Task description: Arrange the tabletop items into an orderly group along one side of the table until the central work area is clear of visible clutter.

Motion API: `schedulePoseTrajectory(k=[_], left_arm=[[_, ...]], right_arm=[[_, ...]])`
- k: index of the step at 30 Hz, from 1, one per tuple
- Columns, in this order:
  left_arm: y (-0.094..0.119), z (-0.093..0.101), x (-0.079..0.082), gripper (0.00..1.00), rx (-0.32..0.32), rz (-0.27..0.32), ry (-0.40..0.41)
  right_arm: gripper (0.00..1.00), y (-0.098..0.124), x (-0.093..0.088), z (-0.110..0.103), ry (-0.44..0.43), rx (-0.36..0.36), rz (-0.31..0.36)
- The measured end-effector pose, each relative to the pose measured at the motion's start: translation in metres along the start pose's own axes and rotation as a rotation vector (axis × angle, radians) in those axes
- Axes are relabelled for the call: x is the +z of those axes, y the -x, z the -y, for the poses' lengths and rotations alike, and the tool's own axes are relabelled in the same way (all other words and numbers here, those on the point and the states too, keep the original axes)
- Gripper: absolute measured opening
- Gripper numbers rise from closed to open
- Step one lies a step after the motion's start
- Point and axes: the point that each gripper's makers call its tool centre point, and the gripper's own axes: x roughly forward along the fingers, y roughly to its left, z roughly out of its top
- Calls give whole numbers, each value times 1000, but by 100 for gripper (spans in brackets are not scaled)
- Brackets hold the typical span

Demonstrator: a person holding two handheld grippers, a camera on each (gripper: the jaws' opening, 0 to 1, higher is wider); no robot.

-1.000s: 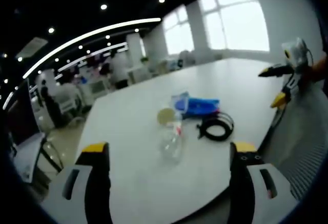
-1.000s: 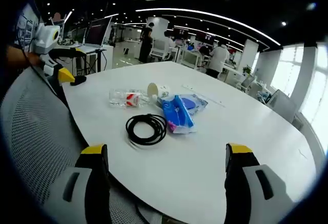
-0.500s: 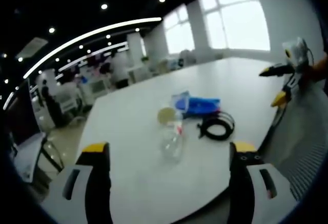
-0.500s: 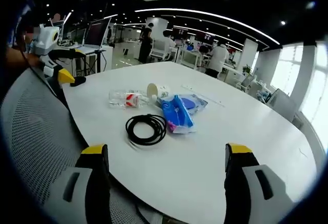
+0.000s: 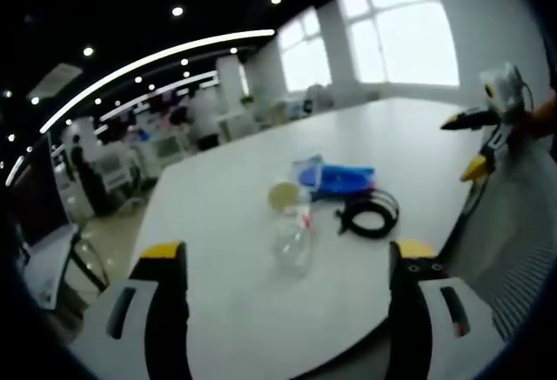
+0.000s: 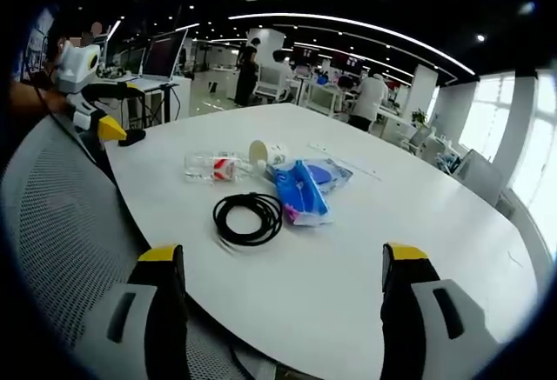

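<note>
Two gripper cameras facing one cluster from different edges of the table

The left gripper view looks across the white oval table [image 5: 218, 310] toward bright windows; the right gripper view looks over a grey mesh chair back [image 6: 61, 223] toward the office interior. Both share the coiled black cable [image 5: 367, 215] [image 6: 249, 218], some way ahead of each gripper's jaws.

Soft blur, window glare, fisheye-warped edges
</note>
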Motion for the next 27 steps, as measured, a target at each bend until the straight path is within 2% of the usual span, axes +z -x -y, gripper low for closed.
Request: schedulePoseTrajectory(k=[27], left_arm=[[0, -2, -3, 92, -6, -5, 11]], right_arm=[[94, 0, 0, 0, -14, 4, 4]])
